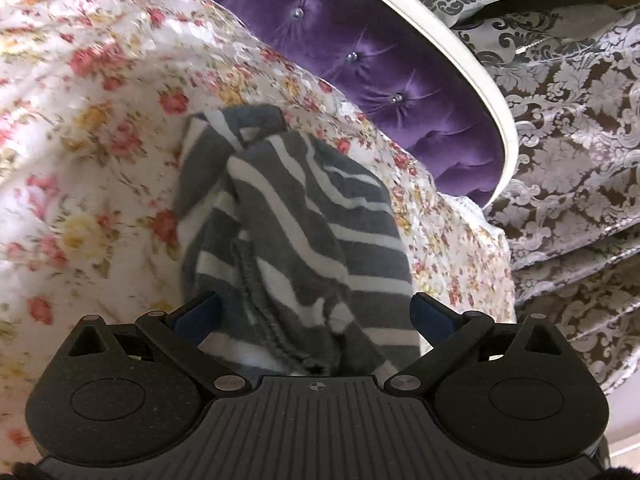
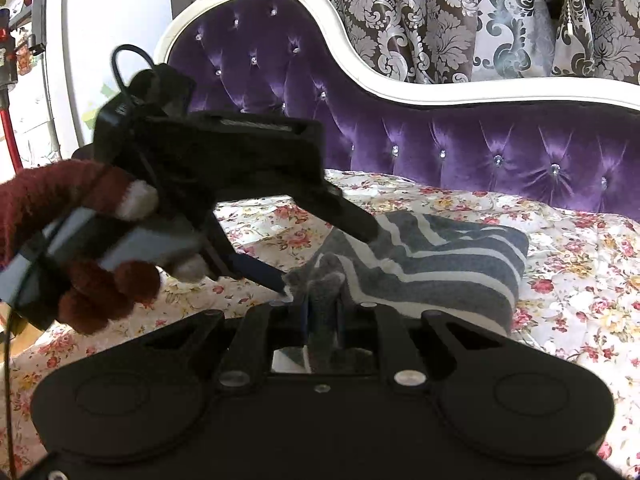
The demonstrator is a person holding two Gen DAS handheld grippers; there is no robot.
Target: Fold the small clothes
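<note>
A: Where is the striped garment [image 2: 432, 256], and what holds it?

B: It lies bunched on the flowered bedcover [image 2: 580, 264], near the middle of the bed. The right gripper [image 2: 322, 312] has its fingers drawn together on a grey fold at the garment's near edge, so that edge is pinched and can be lifted or pulled.

A: And the left gripper [image 1: 316, 312]?

B: Its blue fingers [image 1: 200, 316] stand wide apart with striped cloth lying between them; the pads do not press on it. In the right wrist view it comes in from the left, angled down, one fingertip just beside the pinched fold. A hand in a red knitted glove [image 2: 92, 264] carries it.

A: Why that arrangement?

B: Probably one edge is anchored while the other tool is set to take a second point, since a fold needs two held points.

A: What lies beyond?

B: A purple tufted headboard [image 2: 460, 140] with a white frame, then patterned curtains [image 2: 440, 12].
</note>
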